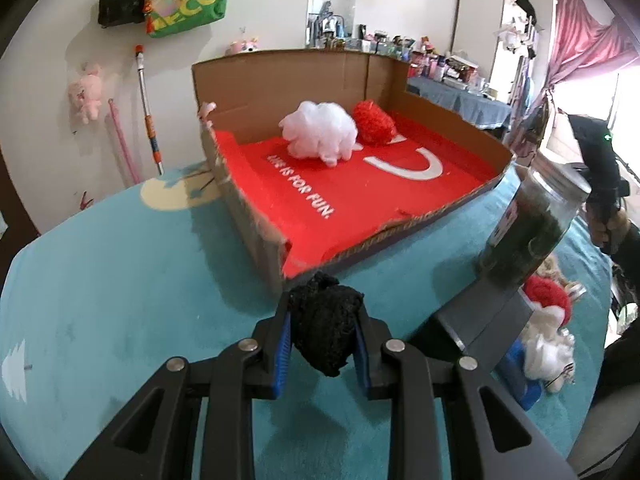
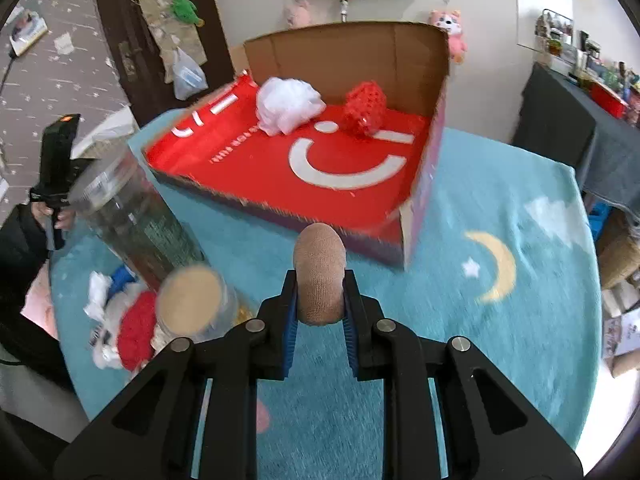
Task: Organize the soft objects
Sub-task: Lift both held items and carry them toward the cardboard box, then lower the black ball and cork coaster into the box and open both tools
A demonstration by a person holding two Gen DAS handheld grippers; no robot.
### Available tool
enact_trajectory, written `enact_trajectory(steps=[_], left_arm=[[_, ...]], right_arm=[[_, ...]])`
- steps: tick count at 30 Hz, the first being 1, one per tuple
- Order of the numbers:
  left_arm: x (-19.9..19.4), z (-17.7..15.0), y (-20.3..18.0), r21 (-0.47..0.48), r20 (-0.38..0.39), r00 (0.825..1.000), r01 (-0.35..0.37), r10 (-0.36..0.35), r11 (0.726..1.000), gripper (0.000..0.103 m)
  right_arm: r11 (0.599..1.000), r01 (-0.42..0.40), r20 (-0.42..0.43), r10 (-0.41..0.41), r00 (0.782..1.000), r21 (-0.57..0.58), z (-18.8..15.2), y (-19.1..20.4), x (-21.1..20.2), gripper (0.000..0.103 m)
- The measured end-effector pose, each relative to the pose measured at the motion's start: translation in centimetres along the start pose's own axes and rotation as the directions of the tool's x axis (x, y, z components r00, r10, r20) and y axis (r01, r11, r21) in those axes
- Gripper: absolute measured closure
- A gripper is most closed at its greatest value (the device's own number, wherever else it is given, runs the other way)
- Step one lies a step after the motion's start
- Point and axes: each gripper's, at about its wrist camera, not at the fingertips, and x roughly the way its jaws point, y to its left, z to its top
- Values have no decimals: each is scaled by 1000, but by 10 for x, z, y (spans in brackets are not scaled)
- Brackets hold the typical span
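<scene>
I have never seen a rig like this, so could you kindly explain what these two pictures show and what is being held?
No robot here: a person holds a two-finger tool in each hand, each carrying a forward-looking fisheye camera. One picture is from the left tool, one from the right. The left gripper has its jaws shut on a black soft ball; the right gripper grips a tan soft roll. Ahead, on a teal rug, lies a cardboard box with a red floor, holding a white puff and a red puff. A clear jar stands beside it.
</scene>
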Motion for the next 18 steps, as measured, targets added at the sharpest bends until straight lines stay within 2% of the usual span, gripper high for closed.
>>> enact_trajectory(steps=[6, 10, 14, 18], left_arm=[[-3, 22, -8, 46, 27, 1000, 15, -16, 999, 76], [-1, 41, -14, 32, 63, 997, 39, -41, 999, 76], [6, 64, -23, -11, 70, 995, 68, -67, 998, 75], [24, 92, -31, -51, 20, 1000, 20, -19, 998, 75]], right_arm=[[999, -40, 22, 40, 999, -24, 23, 2, 4, 84], [998, -60, 46, 61, 997, -17, 43, 6, 8, 84], [1000, 8, 21, -8, 1000, -25, 72, 17, 25, 84], [995, 95, -46, -95, 994, -18, 97, 23, 47, 83]])
